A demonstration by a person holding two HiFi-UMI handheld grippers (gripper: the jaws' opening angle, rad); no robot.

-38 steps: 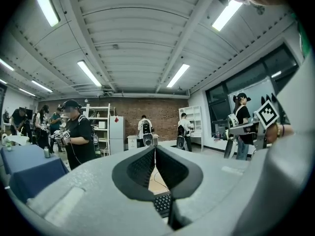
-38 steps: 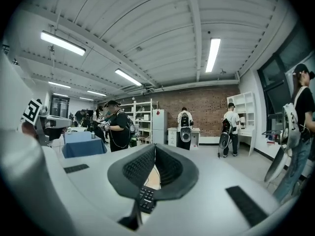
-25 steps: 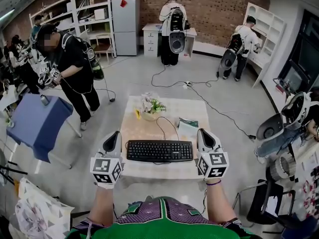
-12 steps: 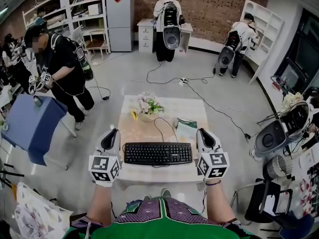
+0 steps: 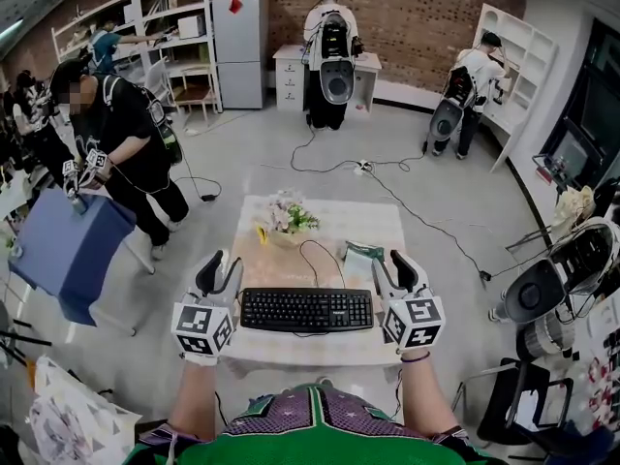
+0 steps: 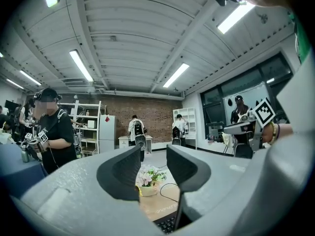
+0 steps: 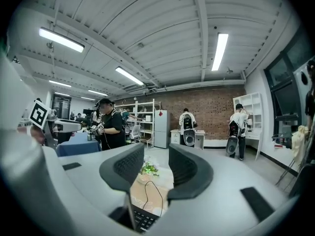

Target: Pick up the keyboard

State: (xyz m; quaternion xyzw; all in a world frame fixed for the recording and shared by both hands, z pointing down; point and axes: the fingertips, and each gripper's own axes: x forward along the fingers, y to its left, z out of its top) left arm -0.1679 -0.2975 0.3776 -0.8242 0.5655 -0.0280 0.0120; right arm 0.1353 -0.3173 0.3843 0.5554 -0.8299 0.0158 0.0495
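A black keyboard (image 5: 306, 310) lies flat near the front of a low beige table (image 5: 320, 349); its cable (image 5: 312, 253) loops back over the tabletop. My left gripper (image 5: 224, 262) stands just off its left end, my right gripper (image 5: 393, 260) just off its right end, both pointing level. Both sets of jaws are opening, with nothing between them. In the left gripper view, the keyboard's corner (image 6: 167, 224) shows below the left gripper (image 6: 151, 167). The right gripper view likewise shows the keyboard (image 7: 141, 221) under the right gripper (image 7: 156, 167).
A pot of flowers (image 5: 285, 214) and a small yellow thing (image 5: 262, 232) stand at the table's back; a green-and-white packet (image 5: 361, 253) lies behind the keyboard's right end. A person by a blue table (image 5: 66, 251) stands left. Floor cables (image 5: 387, 187) and chairs (image 5: 542, 289) lie right.
Both grippers' jaws have gone from shut to parted. Both grippers have edged a little forward beside the keyboard's ends. The keyboard stays flat on the table.
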